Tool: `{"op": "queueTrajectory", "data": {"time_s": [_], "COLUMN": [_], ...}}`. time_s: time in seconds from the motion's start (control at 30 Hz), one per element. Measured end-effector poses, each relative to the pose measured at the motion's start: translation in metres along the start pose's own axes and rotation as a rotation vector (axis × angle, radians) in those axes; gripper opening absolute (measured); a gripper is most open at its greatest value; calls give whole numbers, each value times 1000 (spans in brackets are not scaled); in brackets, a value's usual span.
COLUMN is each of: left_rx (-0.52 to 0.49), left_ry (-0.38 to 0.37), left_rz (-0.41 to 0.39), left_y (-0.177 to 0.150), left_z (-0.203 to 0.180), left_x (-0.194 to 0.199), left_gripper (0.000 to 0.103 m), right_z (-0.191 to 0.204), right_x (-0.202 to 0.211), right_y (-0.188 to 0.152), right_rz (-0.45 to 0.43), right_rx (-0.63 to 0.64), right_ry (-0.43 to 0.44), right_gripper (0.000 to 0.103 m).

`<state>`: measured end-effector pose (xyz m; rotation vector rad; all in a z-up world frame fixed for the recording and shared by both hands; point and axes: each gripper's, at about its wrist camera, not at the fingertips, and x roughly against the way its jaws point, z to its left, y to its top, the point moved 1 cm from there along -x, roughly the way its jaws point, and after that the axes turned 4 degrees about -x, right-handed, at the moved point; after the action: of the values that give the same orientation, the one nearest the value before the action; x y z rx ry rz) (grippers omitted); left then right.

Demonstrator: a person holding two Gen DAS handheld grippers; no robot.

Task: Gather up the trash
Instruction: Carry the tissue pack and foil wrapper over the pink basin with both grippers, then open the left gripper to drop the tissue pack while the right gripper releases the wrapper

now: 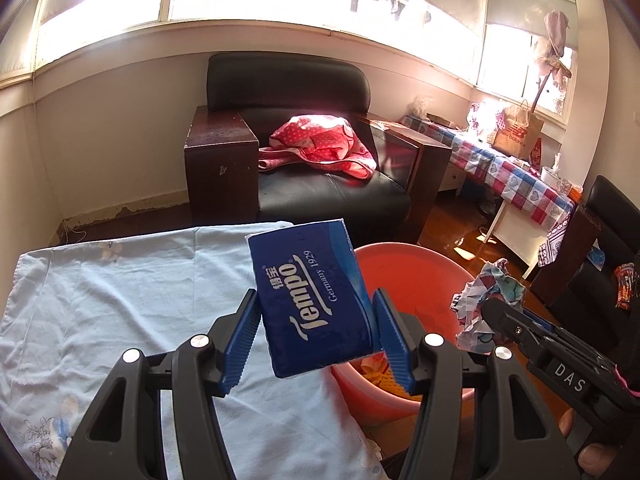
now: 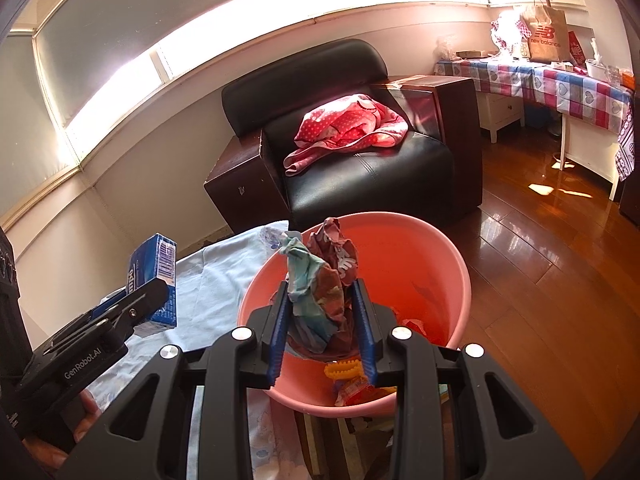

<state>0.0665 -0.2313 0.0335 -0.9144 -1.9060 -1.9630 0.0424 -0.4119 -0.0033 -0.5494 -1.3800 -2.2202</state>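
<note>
Pale blue sheet (image 1: 120, 300) | orange basin (image 2: 420, 264) | black armchair (image 2: 360, 168) | wood floor (image 2: 540, 280)

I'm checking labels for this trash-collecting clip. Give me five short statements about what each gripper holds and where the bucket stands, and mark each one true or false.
1. The left gripper is shut on the blue tissue pack. True.
2. The right gripper has nothing between its jaws. False: it is shut on a crumpled wrapper.
3. The bucket is green. False: it is orange-pink.
4. Some trash already lies in the bucket. True: yellow and red pieces show at the bottom.
5. The red dotted cloth lies on the wooden floor. False: it lies on the black armchair.
</note>
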Motion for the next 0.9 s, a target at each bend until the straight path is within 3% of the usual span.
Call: {"op": "queueTrajectory", "data": {"time_s": [0.6,0.9], "left_rx": [-47,-98], "left_ry": [-140,-152], "left_rz": [86,113], "left_y": [1,2], "left_z": [-33,-55], "left_x": [-54,-77], "left_gripper": [57,57], "right_z": [-24,-35], "right_x": [-22,-29], "right_y": [2,2], "right_rz": [18,21], "right_rx": [-50,-57], "right_ry": [-53,-87], "right_gripper": [31,31]}}
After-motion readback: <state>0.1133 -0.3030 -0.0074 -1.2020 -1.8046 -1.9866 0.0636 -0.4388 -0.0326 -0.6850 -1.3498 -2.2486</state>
